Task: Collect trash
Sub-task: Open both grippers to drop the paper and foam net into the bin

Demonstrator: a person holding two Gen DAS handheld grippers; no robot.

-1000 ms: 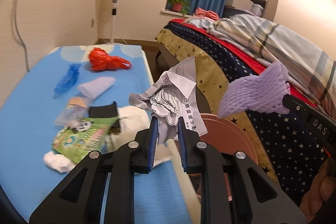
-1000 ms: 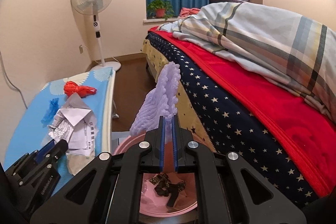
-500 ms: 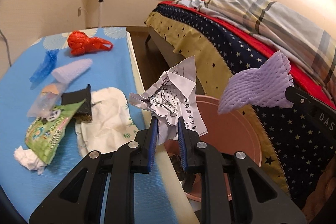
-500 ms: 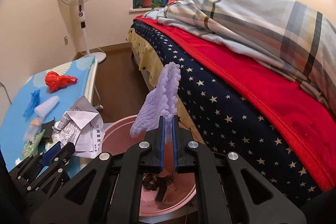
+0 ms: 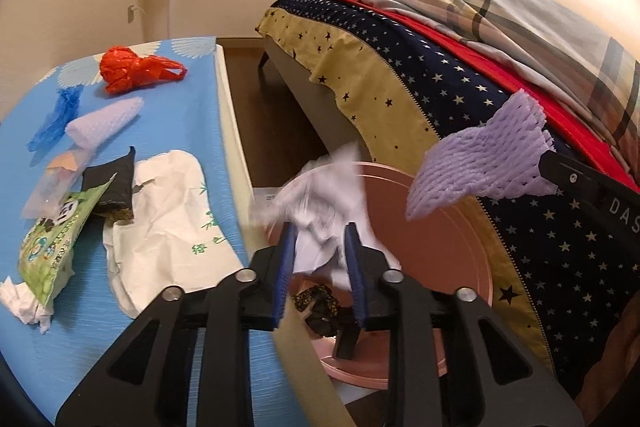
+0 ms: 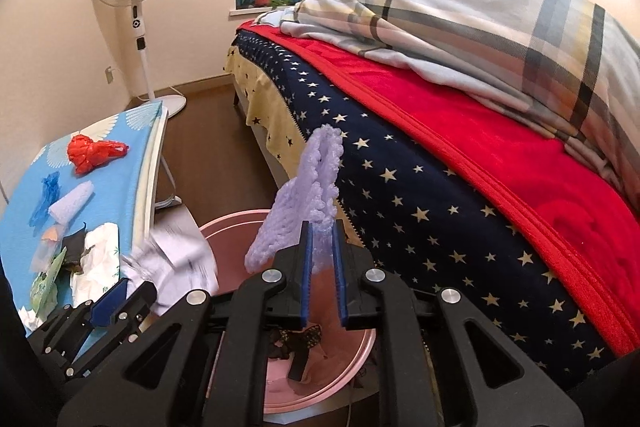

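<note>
— So, starting at the left edge of the blue surface [image 5: 168,131], what lies there?

— A white tissue wad [image 5: 24,303] at the near left corner, touching a green panda wrapper [image 5: 52,239]. Further back along that edge are a clear packet [image 5: 56,183] and a blue plastic scrap [image 5: 54,119], with a lilac foam sleeve [image 5: 104,119] just beside it. A red plastic bag [image 5: 136,69] sits near the far edge.

— And toward the right edge?

— A black wrapper [image 5: 110,181] overlaps a crumpled white sheet [image 5: 168,215] that reaches almost to the right edge.

— What about the left gripper [image 5: 320,267]?

— Its fingers [image 5: 284,267] have just been parting. The crumpled paper [image 5: 320,203] is between them, blurred; the pads look clear of it, so it seems released, over the rim of the pink bin [image 5: 440,247] that stands on the floor between the surface and the bed [image 5: 460,99].

— Is anything in the bin?

— Dark scraps [image 6: 298,343] at the bottom.

— And the right gripper [image 6: 322,267]?

— Its fingers [image 6: 306,267] have just been easing apart too, though only narrowly. The purple foam net [image 6: 304,195] stands upright between them above the bin; whether the pads grip it I cannot tell.
</note>
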